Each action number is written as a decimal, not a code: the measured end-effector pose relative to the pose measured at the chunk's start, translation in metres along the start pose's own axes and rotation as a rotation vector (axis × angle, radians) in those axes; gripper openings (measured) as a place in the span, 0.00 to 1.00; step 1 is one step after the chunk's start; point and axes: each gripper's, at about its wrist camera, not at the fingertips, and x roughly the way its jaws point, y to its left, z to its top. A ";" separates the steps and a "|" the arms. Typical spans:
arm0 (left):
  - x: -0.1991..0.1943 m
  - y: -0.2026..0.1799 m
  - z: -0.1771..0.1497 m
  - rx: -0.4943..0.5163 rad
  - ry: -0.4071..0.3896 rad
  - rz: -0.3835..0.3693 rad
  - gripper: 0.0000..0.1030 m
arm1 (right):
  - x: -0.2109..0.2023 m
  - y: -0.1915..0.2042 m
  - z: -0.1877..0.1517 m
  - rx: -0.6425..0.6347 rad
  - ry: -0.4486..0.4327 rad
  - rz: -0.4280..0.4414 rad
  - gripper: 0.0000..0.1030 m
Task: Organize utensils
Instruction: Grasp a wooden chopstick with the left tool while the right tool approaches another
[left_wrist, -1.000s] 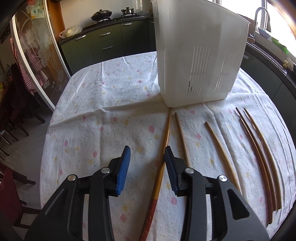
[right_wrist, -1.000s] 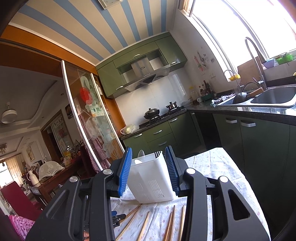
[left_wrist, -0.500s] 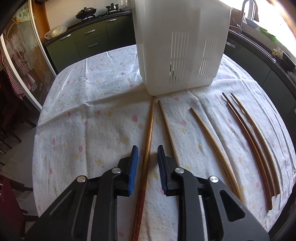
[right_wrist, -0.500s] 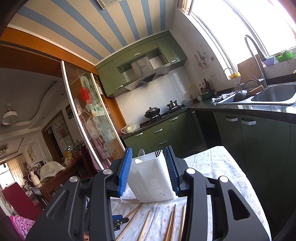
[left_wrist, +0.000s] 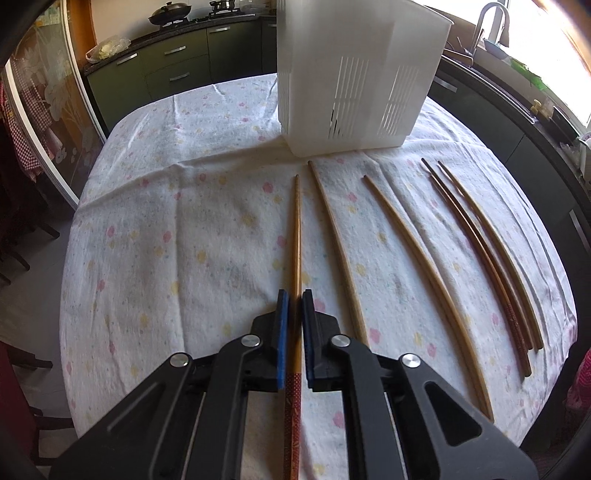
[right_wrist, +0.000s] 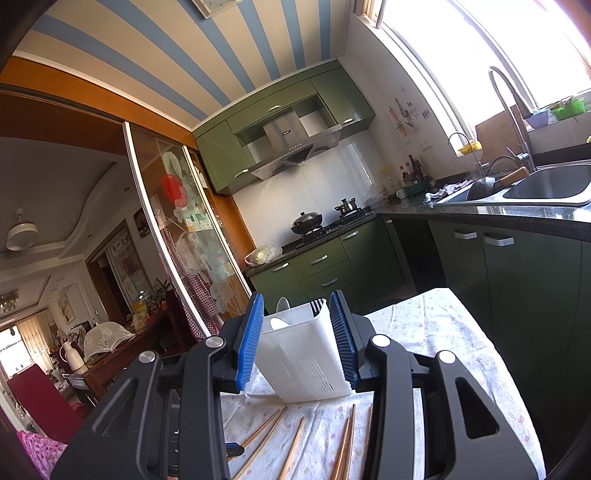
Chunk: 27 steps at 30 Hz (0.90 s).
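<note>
the left gripper (left_wrist: 294, 295) was clenched on a light chopstick (left_wrist: 296, 236) that ran straight ahead from between its blue pads toward the white utensil holder (left_wrist: 354, 81). five more chopsticks (left_wrist: 413, 240) lay on the cloth to its right. the right gripper (right_wrist: 297, 336) hung released above the table, the holder ahead of it.

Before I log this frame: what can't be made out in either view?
- Left wrist view: lower end of the gripped chopstick, cut off by the frame edge beneath the left gripper.
- Both views: contents of the white caddy; its walls hide them.
- Right wrist view: right gripper blocks the chopsticks' near ends.
</note>
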 end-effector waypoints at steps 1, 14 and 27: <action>-0.003 -0.001 -0.004 0.005 0.009 -0.001 0.07 | 0.000 0.001 -0.001 -0.001 0.002 0.002 0.37; 0.009 -0.007 0.013 0.027 0.011 0.023 0.21 | -0.002 0.007 0.000 -0.016 0.003 0.005 0.42; -0.015 -0.002 0.004 0.007 -0.094 0.000 0.06 | 0.098 0.003 -0.071 -0.229 0.620 -0.192 0.37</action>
